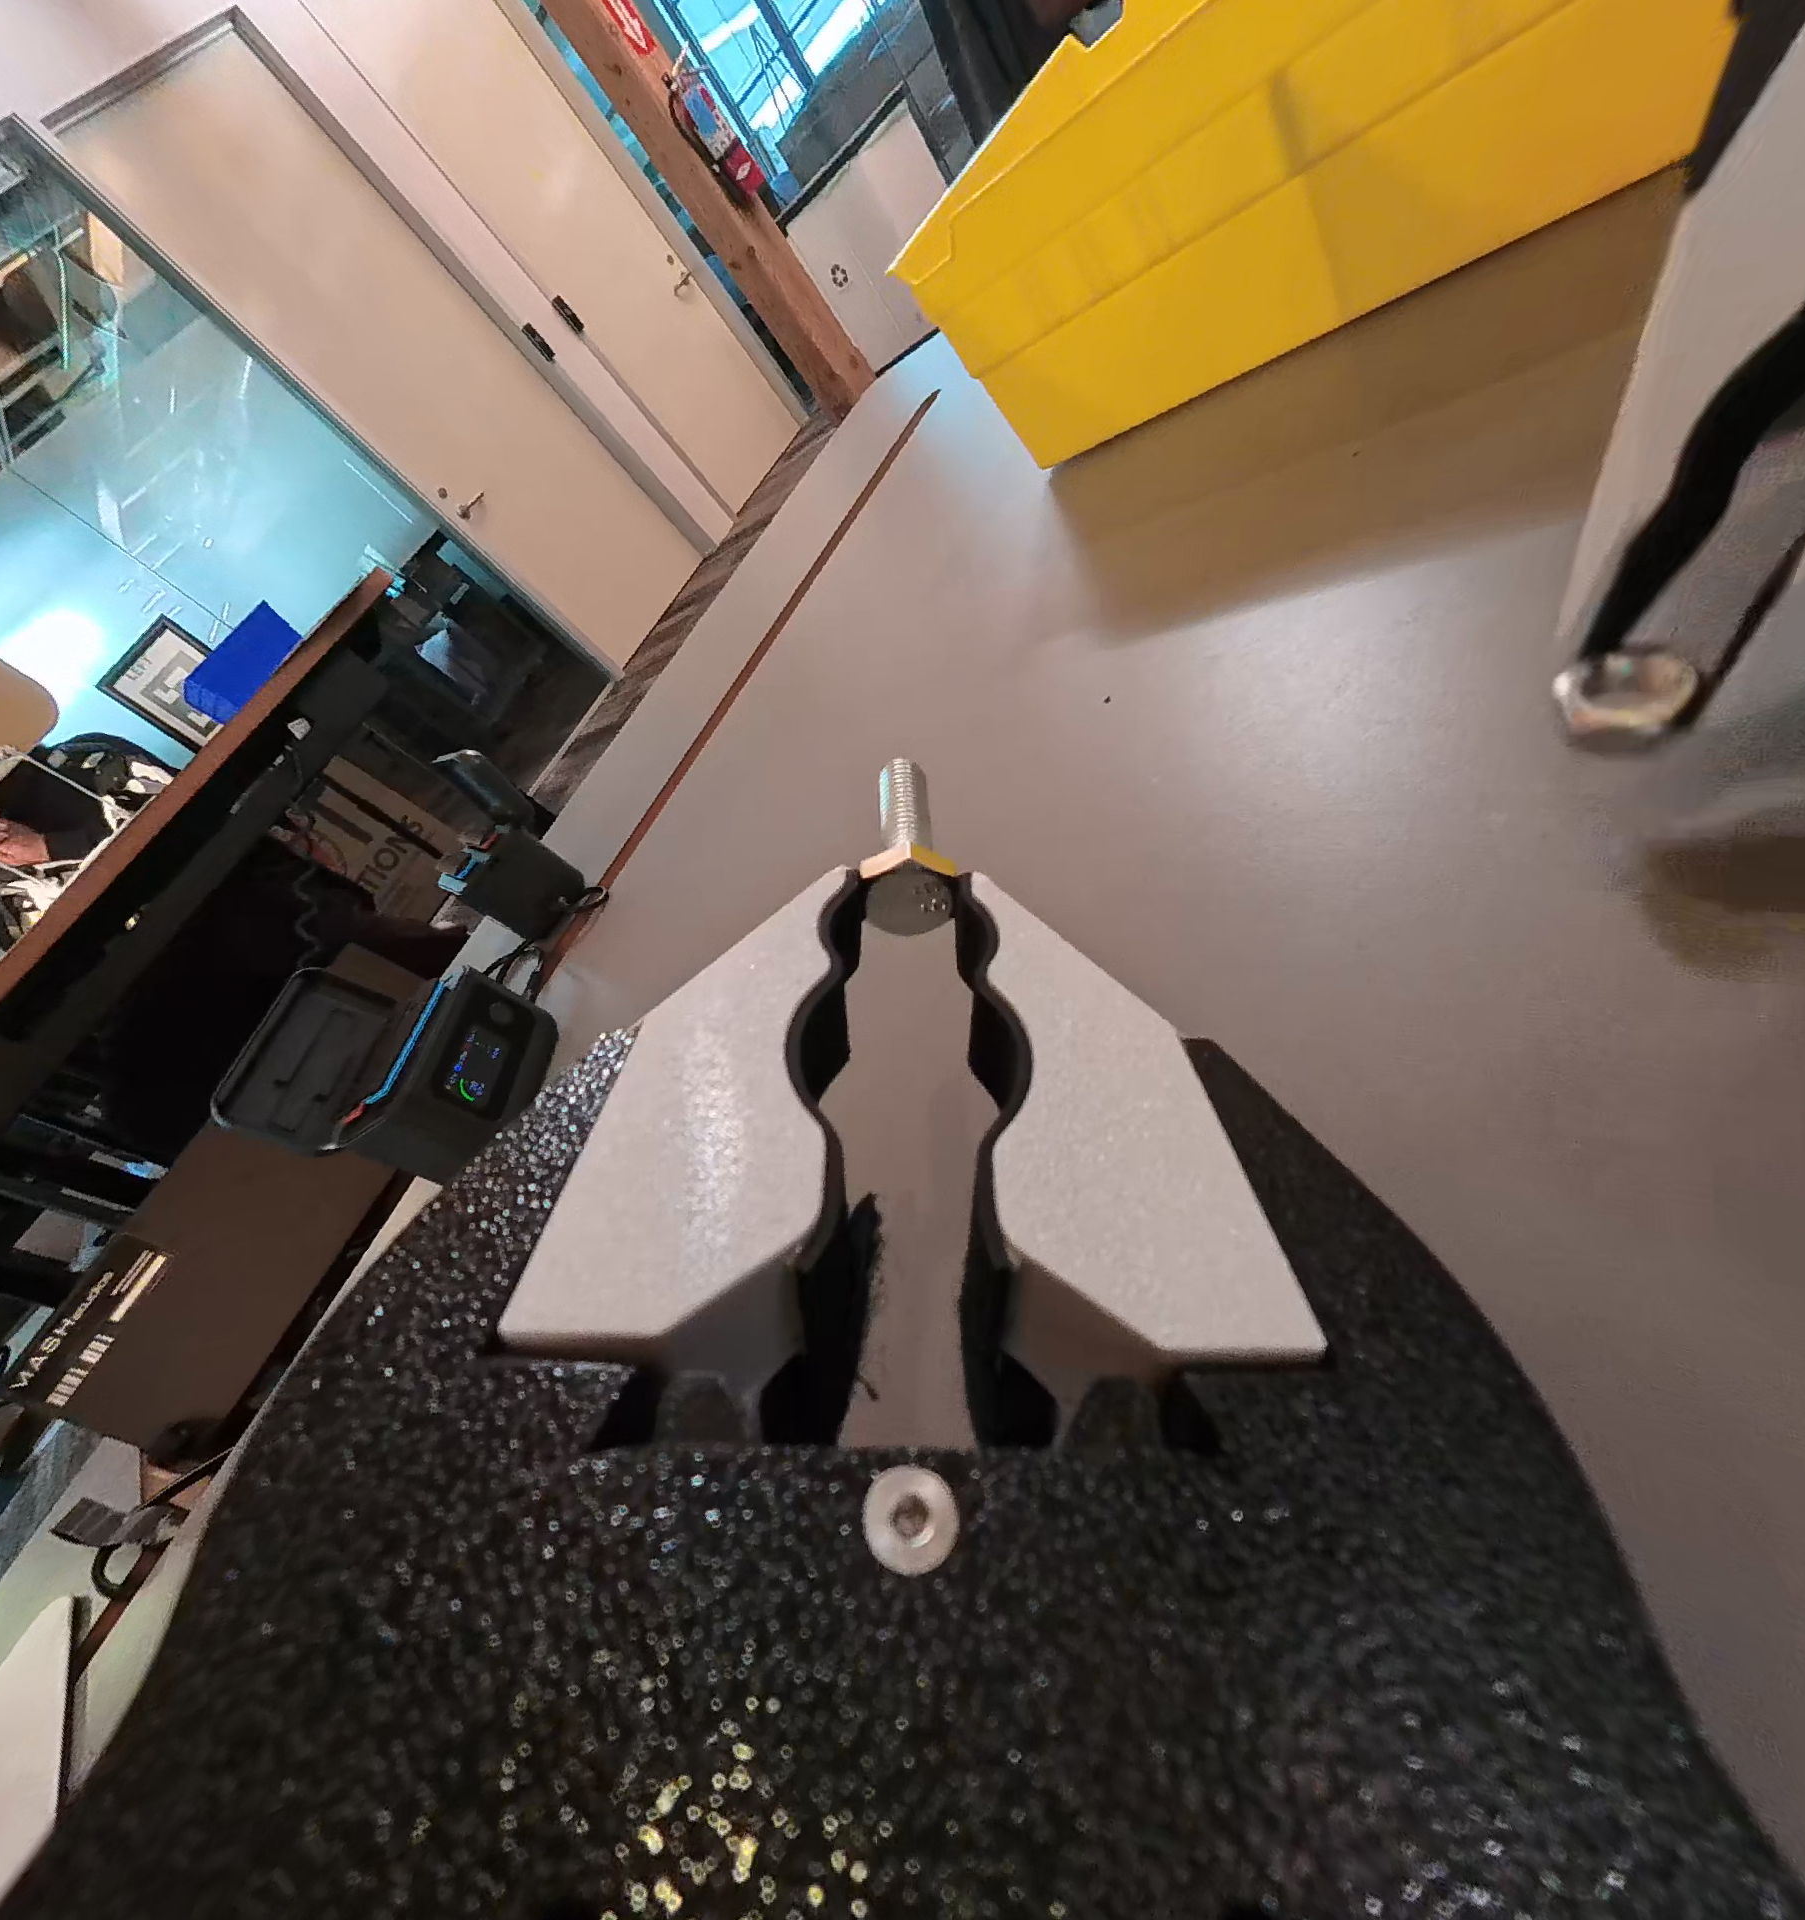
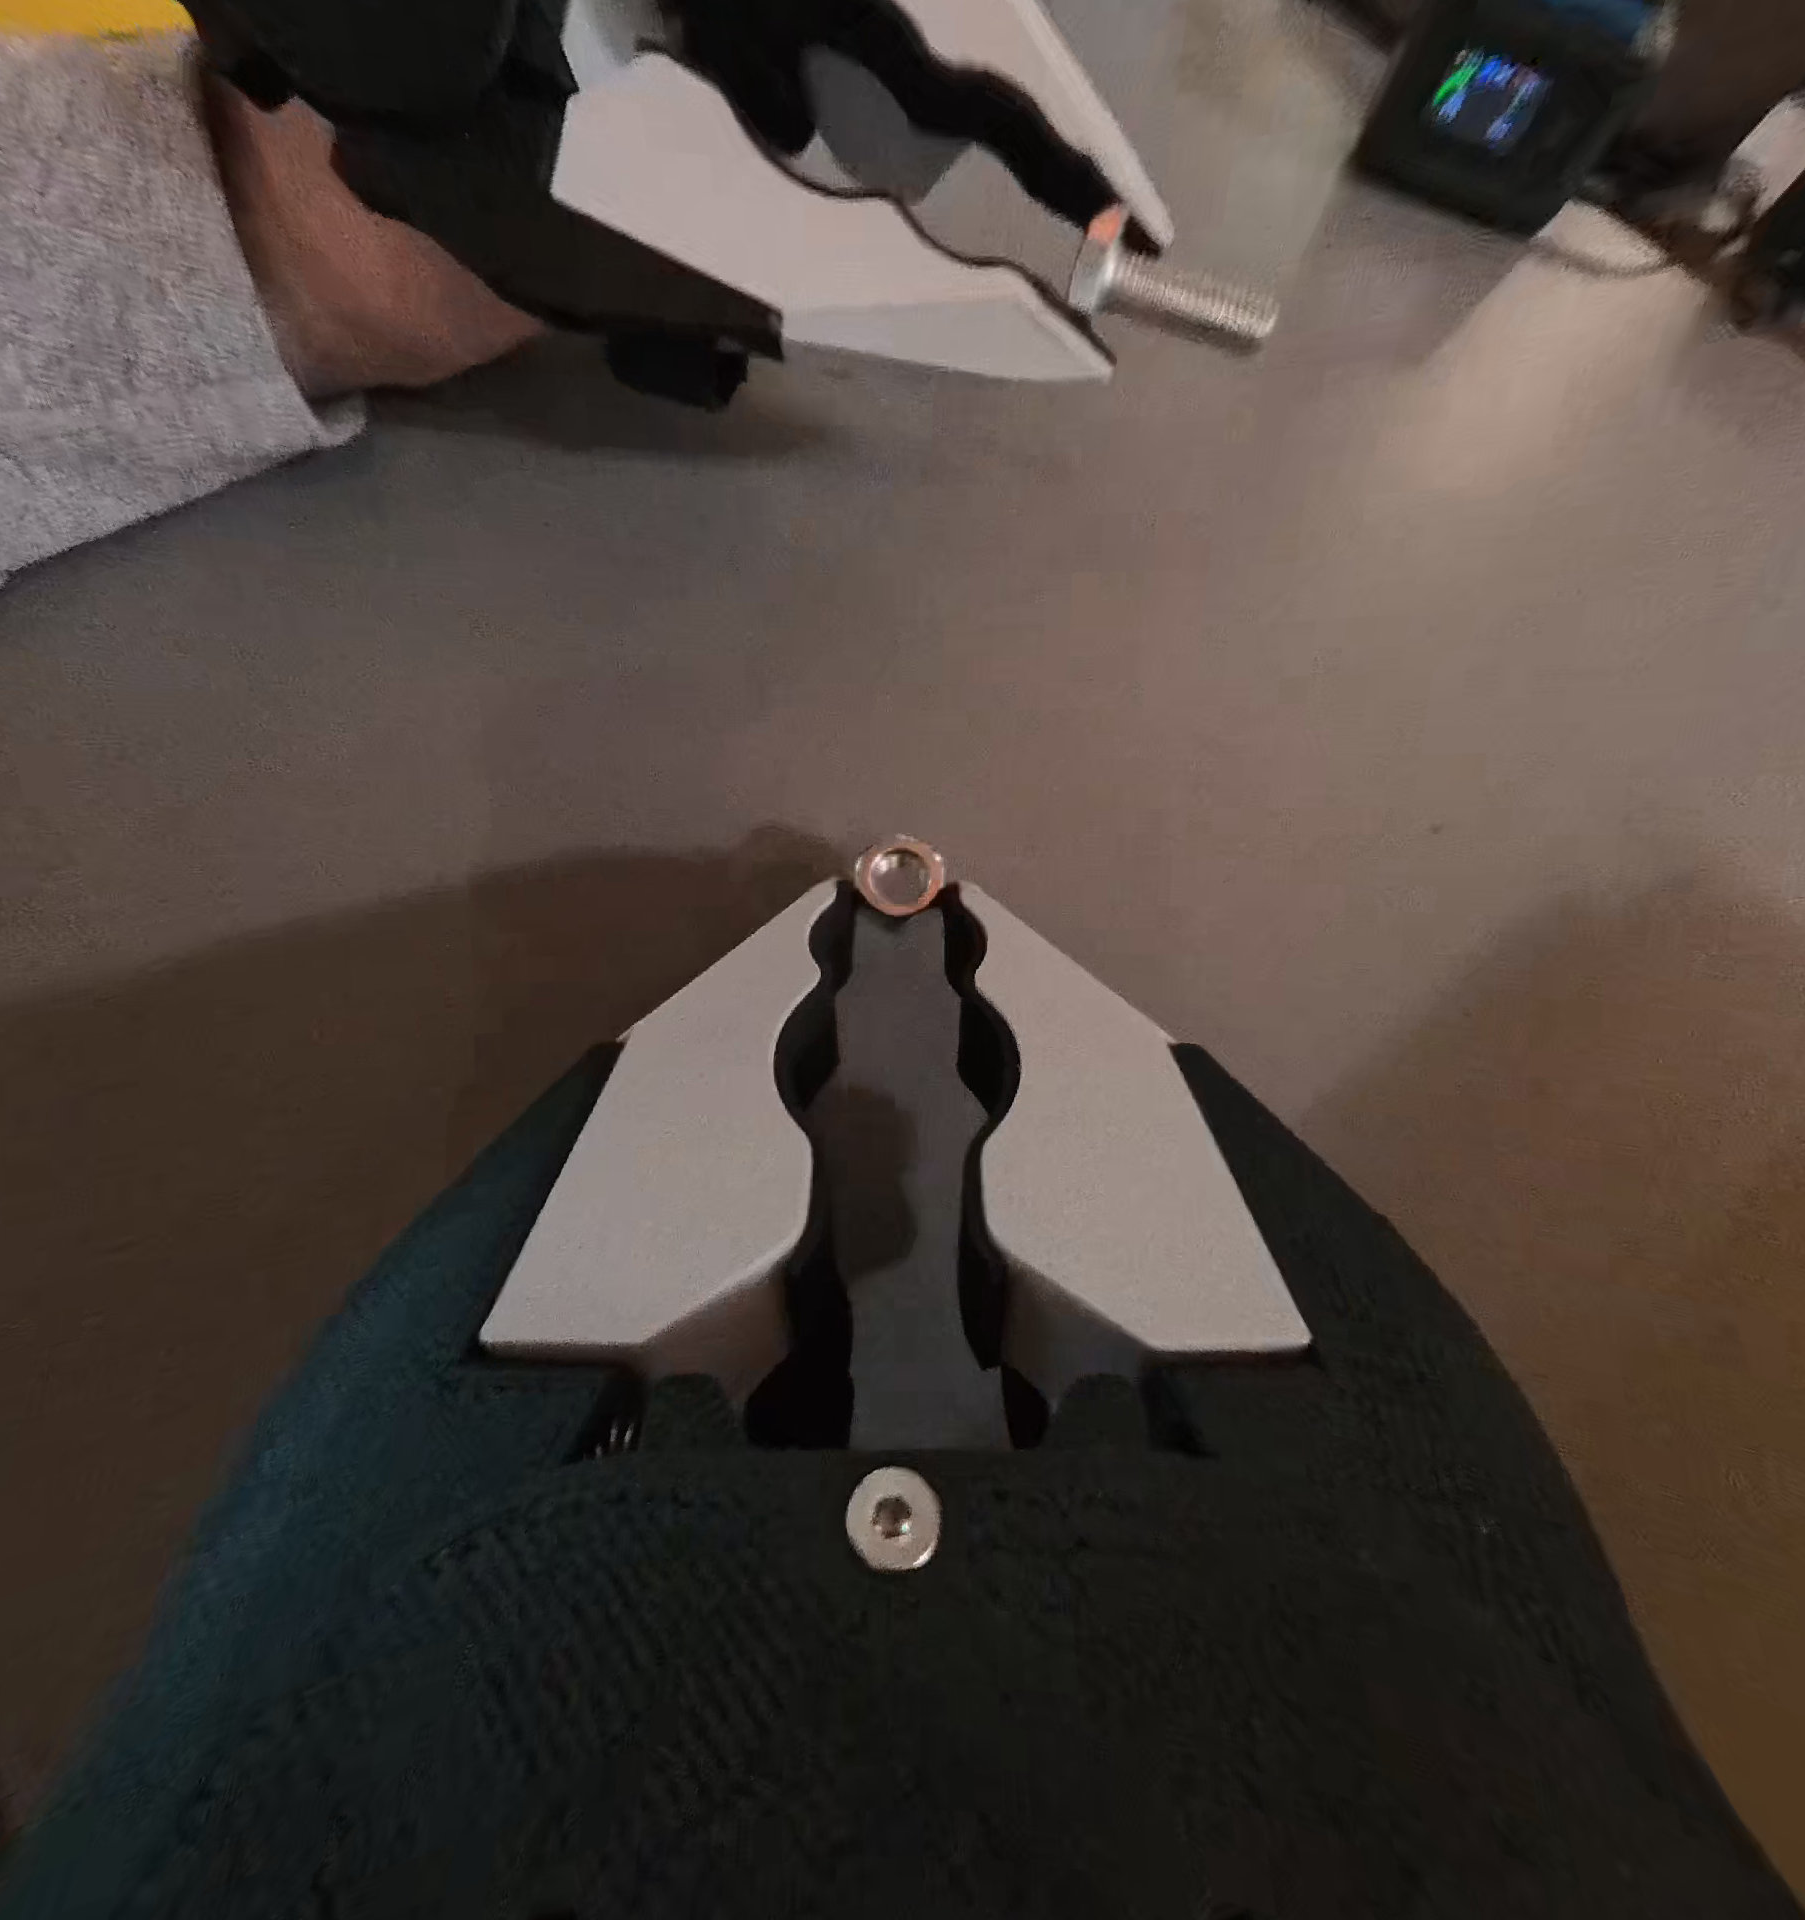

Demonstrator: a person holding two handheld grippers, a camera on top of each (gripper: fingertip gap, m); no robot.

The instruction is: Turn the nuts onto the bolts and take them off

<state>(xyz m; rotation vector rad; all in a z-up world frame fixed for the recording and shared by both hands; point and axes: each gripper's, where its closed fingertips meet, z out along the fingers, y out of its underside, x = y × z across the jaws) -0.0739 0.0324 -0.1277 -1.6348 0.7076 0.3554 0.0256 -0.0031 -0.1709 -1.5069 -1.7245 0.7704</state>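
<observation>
Landmark: bolt [image 1: 905, 831].

Left of bolt, in left wrist view: table edge, black battery unit [image 1: 399, 1070] with small lit screen beyond it, cabinets and glass wall further back. Not in play.

At bolt: left gripper [image 1: 910, 904] clamped narrow on hex head, tips only. Threaded shank sticking straight forward past fingertips, along finger line, free end bare and clear of grey table [image 1: 1241, 727]. Confirmed in right wrist view: same bolt [image 2: 1173, 291] poking out sideways from left gripper [image 2: 1111, 265], shank roughly level, free end pointing away from sleeve and hand [image 2: 358, 281].

Right of bolt: nut [image 1: 1623, 694] pinched at tips of right gripper [image 1: 1636, 675], blurred, well apart from thread end, off to right and slightly ahead. Yellow bin [image 1: 1293, 229] behind, further right.

Right wrist view: right gripper [image 2: 898, 883] closed narrow on nut [image 2: 898, 873], bore facing camera, so hole axis roughly along fingers.

Judged key relation: nut bore axis not yet lined up with shank axis; nut beside thread, not in front of it. Right gripper likely mover, needing bore turned to face bolt's free end. Crooked start likely to cross-thread or knock nut loose from tip-only pinch.
</observation>
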